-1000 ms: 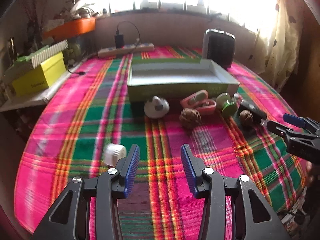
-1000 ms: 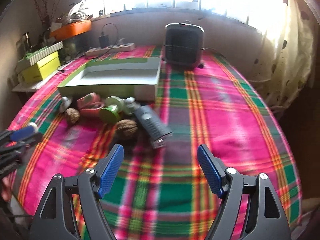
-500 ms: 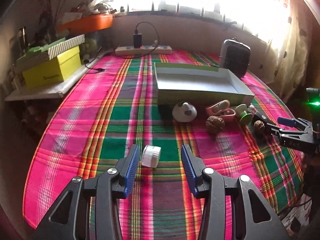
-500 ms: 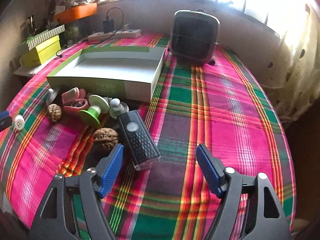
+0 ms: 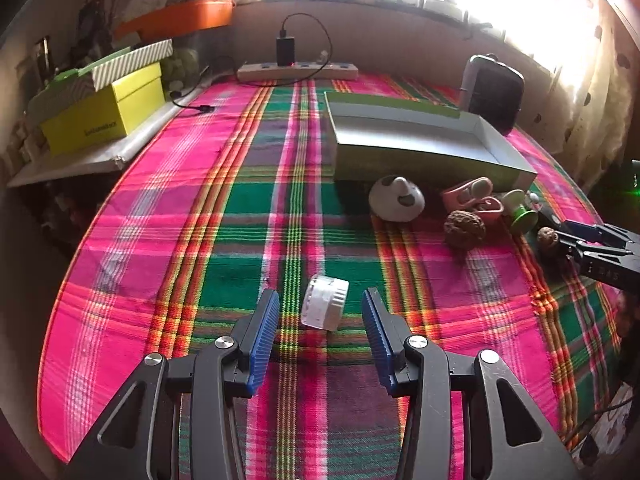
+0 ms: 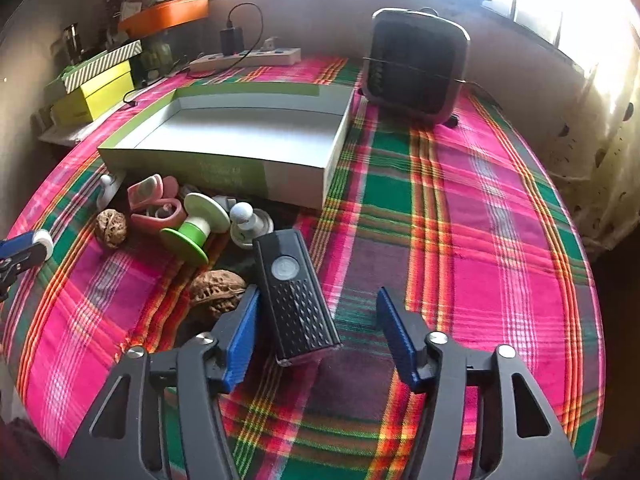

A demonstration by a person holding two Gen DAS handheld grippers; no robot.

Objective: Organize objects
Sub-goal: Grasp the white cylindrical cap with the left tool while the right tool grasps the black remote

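My left gripper point(image 5: 320, 330) is open, with a small white cap point(image 5: 325, 307) lying on the cloth between its fingertips, not touching either. My right gripper point(image 6: 318, 334) is open around the near end of a black remote-like device point(image 6: 294, 294) that lies on the cloth close to its left finger. A walnut point(image 6: 216, 290) sits just left of that finger. An open grey-green box point(image 6: 244, 136) stands behind, also in the left wrist view point(image 5: 416, 142). Before it lie a pink clip point(image 6: 154, 204), a green-and-white spool point(image 6: 198, 226) and a second walnut point(image 6: 111, 227).
A black heater point(image 6: 416, 66) stands at the back right of the plaid-covered round table point(image 6: 500, 240). A power strip point(image 5: 296, 72) lies at the back. Yellow and striped boxes point(image 5: 106, 108) sit on a side shelf at left. A white rounded object point(image 5: 396, 200) lies before the box.
My left gripper has swung left and closed in, so the white cap now lies between its fingers. My right gripper has moved forward and down around the black device.
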